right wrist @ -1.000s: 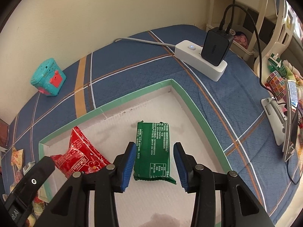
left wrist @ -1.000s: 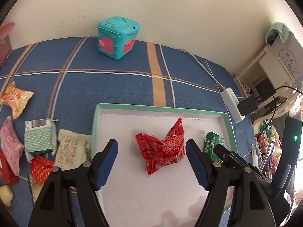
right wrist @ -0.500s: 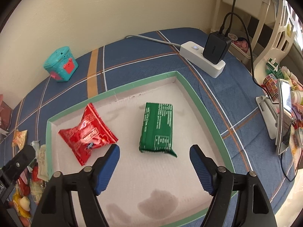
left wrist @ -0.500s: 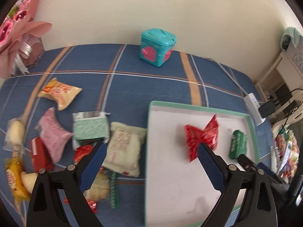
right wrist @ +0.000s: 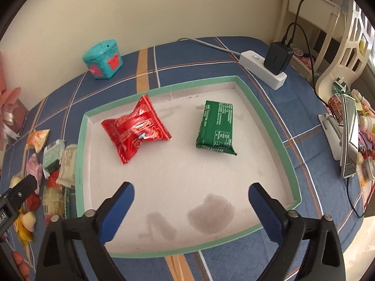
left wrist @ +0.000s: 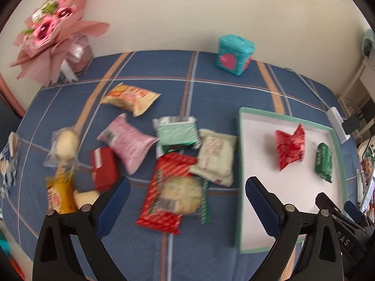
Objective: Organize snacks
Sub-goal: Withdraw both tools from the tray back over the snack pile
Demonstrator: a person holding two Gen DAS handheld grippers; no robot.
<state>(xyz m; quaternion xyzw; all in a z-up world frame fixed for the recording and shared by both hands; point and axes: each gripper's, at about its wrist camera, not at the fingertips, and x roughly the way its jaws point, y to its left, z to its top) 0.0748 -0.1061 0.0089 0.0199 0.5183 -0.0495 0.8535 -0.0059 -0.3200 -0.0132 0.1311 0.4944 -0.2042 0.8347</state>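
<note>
With the red packet (right wrist: pixel 136 128) and green packet (right wrist: pixel 216 127) lying apart in the white tray (right wrist: pixel 80 145), both left tongs (left wrist: pixel 185 205) and right tongs (right wrist: pixel 191 207) have just spread wide and hold nothing — best to drop the left squarely over one loose snack (left wrist: pixel 171 194) on the table — not two.

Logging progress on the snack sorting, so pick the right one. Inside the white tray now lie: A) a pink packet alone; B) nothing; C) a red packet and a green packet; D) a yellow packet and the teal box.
C: the red packet and green packet lie apart inside the tray.
</note>
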